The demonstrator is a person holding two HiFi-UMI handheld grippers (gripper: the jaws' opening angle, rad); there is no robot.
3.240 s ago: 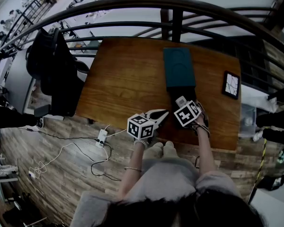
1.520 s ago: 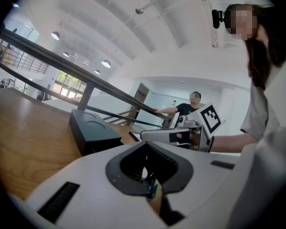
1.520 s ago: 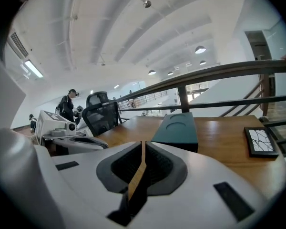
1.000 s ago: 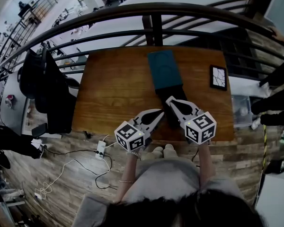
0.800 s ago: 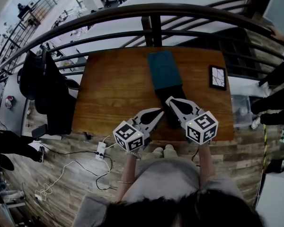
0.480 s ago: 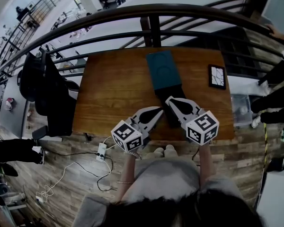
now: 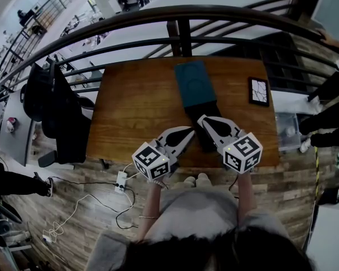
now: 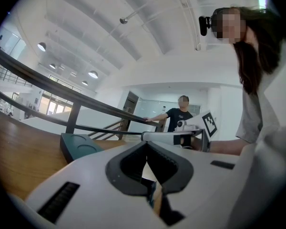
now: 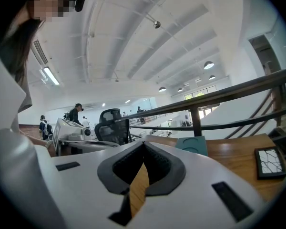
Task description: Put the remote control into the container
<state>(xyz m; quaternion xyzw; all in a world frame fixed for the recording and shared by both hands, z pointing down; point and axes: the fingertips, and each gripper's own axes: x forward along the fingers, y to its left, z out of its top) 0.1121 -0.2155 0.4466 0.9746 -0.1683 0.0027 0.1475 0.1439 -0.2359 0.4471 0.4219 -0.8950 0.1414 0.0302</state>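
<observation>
Head view shows no remote control as a shape of its own. My reading is that it lies in the dark long section (image 7: 199, 124) that joins the near end of the teal container (image 7: 195, 83), though the shadow there hides it and I cannot tell for sure. Such a remote should handle as a light, stiff plastic bar with a smooth, rather slippery shell and soft buttons on top. It is not fragile, but it is apt to twist out of a pinch taken at one end. The sound hold would be across its two long edges near the middle, clear of the buttons. The container lies lengthwise at the middle of the wooden counter (image 7: 135, 100), and both gripper views show its teal top with round recesses. At its 6 o'clock end the right claw (image 7: 201, 119) hangs over the dark section, pressed together with nothing between its pads, only wood showing through the slit. The left claw (image 7: 190, 132) sits at about 8 o'clock of that section, just beside it, likewise closed and empty. A small dark tile (image 7: 259, 91) with pale crack lines lies at the container's 3 o'clock, well apart, and a dark railing (image 7: 181, 21) runs past the counter's far edge at 12 o'clock.
</observation>
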